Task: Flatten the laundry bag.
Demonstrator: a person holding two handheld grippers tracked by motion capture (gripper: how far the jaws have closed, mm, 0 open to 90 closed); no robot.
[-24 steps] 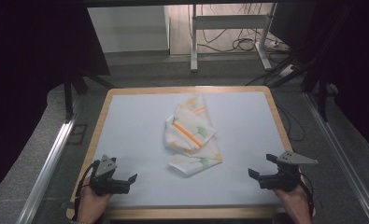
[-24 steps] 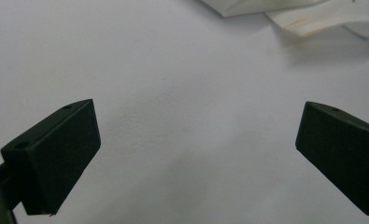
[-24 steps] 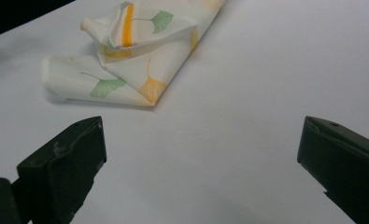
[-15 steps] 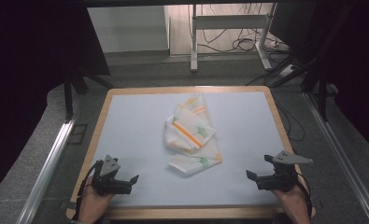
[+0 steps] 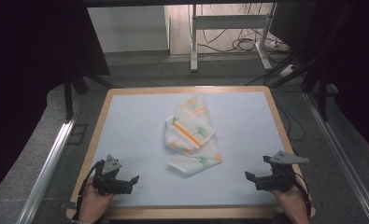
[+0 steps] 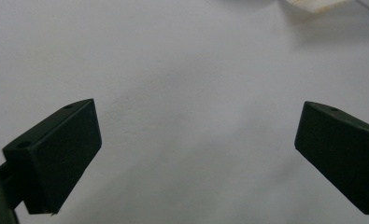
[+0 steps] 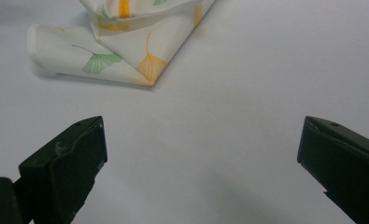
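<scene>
Nothing picked up yet, by the look of it. Crumpled cloth (image 5: 191, 135) with orange stripes and leaf prints lying in a heap in the middle of the table (image 5: 126, 121), untouched. Left gripper (image 5: 131, 181) near the front left corner, jaws spread wide, holding nothing. Right gripper (image 5: 250, 178) near the front right corner, jaws spread wide too, pointed at the near corner of the cloth. Both well apart from the cloth. Reaching, grabbing and the rest probably all left to do. Nothing else on the table, nothing in the way. Beyond the table, cables (image 5: 247, 44) on the floor and a metal stand (image 5: 194, 37).
</scene>
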